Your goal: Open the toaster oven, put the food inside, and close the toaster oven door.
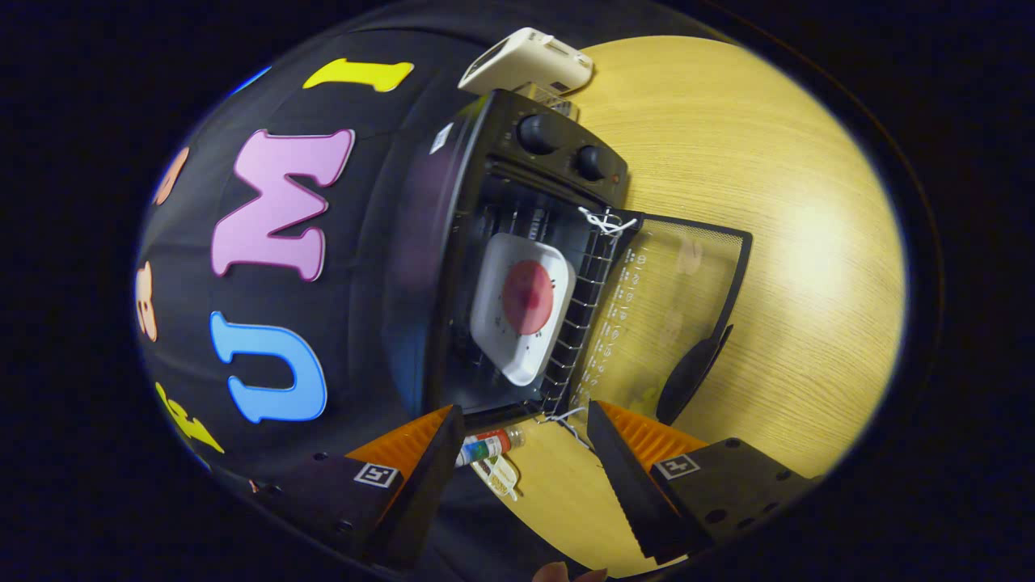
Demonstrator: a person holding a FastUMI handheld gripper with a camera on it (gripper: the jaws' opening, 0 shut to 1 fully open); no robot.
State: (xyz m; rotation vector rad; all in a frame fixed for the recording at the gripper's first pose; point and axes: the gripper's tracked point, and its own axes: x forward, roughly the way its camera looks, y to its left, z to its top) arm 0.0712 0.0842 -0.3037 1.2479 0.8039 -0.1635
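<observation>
The black toaster oven (517,162) stands on the wooden table, seen rolled on its side by my tilted view. Its glass door (671,299) hangs fully open, flat over the table, with the black handle (695,368) at its outer edge. Inside, on the wire rack (578,323), rests a white square plate (521,303) carrying a round red piece of food (528,297). My gripper (525,449) is open and holds nothing. Its orange-and-black fingers (623,461) sit a short way back from the oven's mouth, apart from the door.
A white box-shaped device (527,61) lies behind the oven. A small bottle (489,446) and a tag (501,477) lie on the table between my fingers. The wooden table (792,242) stretches out beyond the door. White string (605,220) is tied at the rack's corner.
</observation>
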